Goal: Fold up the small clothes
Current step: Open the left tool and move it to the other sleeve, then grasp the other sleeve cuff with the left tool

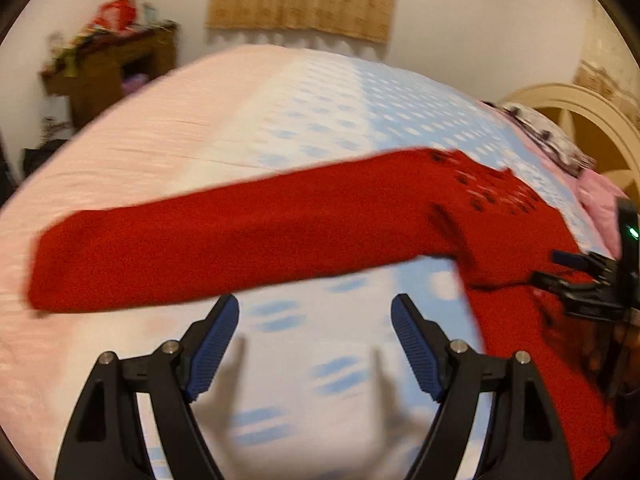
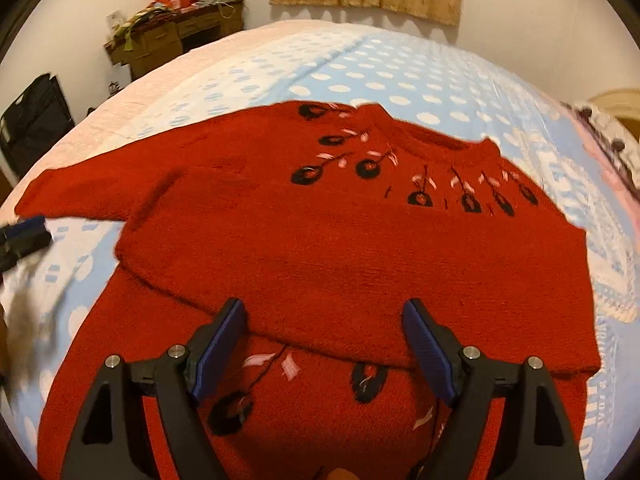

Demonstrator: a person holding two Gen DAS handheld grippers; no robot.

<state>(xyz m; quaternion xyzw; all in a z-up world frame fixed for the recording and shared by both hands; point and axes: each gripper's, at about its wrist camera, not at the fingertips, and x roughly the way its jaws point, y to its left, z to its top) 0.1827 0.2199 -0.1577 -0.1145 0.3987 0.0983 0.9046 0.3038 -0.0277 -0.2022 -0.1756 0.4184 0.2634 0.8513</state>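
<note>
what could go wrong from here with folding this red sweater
1. The sleeve lies stretched out sideways on the bed. The left hand-held gripper is open just short of it and might pinch the sheet along with the sleeve.
2. The right hand-held gripper is open over the sweater, where one layer already overlaps another. Grabbing there may catch only the top layer and skew the fold.
</note>
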